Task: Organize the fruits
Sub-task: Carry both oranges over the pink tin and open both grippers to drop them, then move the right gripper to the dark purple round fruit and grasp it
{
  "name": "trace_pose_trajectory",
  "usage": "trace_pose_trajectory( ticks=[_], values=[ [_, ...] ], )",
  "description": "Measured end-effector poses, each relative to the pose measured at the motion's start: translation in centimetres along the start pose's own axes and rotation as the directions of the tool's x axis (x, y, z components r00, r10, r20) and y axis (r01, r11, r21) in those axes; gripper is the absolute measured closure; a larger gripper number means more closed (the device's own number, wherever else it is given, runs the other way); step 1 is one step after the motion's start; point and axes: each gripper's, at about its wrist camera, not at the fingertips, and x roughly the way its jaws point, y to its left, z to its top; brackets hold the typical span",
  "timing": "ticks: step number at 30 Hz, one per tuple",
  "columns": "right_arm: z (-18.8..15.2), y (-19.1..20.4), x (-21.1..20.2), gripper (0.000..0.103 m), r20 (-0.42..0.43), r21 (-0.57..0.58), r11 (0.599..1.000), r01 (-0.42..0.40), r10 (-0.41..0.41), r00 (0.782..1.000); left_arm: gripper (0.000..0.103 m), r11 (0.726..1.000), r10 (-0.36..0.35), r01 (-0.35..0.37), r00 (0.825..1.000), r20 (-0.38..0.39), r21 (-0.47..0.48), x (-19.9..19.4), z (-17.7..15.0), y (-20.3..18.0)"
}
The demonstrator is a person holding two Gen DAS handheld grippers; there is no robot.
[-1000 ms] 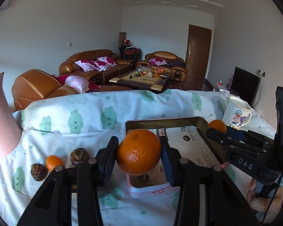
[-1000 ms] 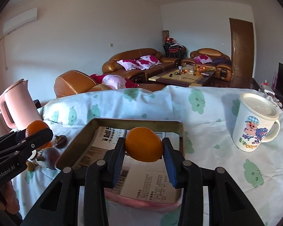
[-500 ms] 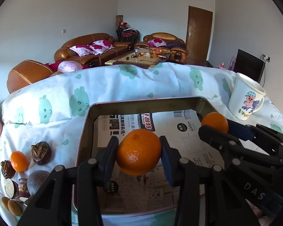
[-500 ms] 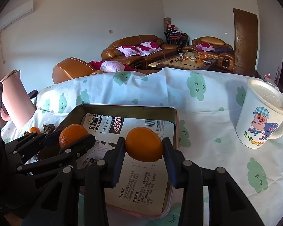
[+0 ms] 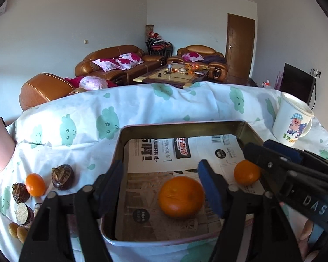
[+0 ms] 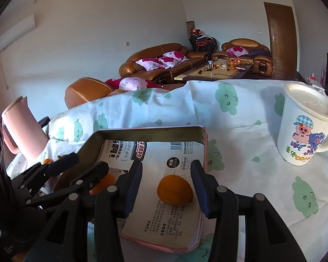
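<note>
Both oranges (image 5: 181,196) (image 6: 175,189) lie in the tray (image 5: 185,124) — left gripper (image 5: 161,190) and right gripper (image 6: 166,186) gape, gripping nothing. Next, I judge: lift away, fetch the loose fruit (image 5: 35,184).

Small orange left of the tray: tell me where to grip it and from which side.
Grip the small orange across its round middle, coming from above. Dark fruits crowd both sides, so set the left gripper fingers front and back.

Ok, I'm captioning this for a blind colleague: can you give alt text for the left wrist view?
The open left gripper hovers over a paper-lined metal tray, where a large orange lies between its fingers and a smaller orange lies by the right gripper. More fruit sits on the tablecloth to the left, a lidded cartoon mug to the right.
</note>
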Motion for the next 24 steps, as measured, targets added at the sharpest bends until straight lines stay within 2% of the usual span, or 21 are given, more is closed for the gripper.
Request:
trace_pose_trajectory(
  ticks=[1,3,4,7,9,13,19,24],
  values=[
    [0.1,-0.3,-0.4,0.050,0.023,0.023,1.000,-0.016,0.016,1.000,0.012,1.000,-0.013,0.013,1.000,0.017,-0.003,-0.5,0.0,0.0],
    [0.3,-0.7,-1.4,0.033,0.084,0.046,0.999,-0.013,0.010,0.996,0.008,1.000,-0.011,0.009,0.998,0.066,0.024,-1.7,-0.1,-0.5],
    [0.3,-0.8,-1.8,0.031,0.113,0.046,0.999,-0.002,-0.003,0.994,0.004,0.999,0.001,-0.005,0.996,0.092,0.050,-2.2,-0.1,-0.8],
    [0.3,-0.5,-2.6,0.030,0.163,0.040,0.999,0.037,-0.042,0.986,0.000,0.992,0.035,-0.053,0.988,0.153,0.115,-3.6,-0.6,-1.6],
    [0.4,-0.5,-2.6,0.030,0.165,0.043,0.997,0.057,-0.064,0.984,0.000,0.990,0.044,-0.065,0.986,0.160,0.124,-3.9,-1.0,-1.5],
    [0.2,-0.7,-2.3,0.030,0.154,0.056,0.996,0.075,-0.083,0.985,0.000,0.992,0.069,-0.083,0.987,0.144,0.099,-4.1,-1.3,-0.3],
    [-0.3,-0.5,-3.0,0.030,0.185,0.053,0.993,0.105,-0.113,0.976,0.000,0.995,0.089,-0.094,0.985,0.148,0.027,-5.1,-1.8,2.4],
    [-0.7,0.2,-3.1,0.030,0.186,0.046,0.992,0.119,-0.126,0.974,0.000,0.993,0.112,-0.115,0.984,0.137,0.013,-5.6,-2.5,4.1]
  ],
)
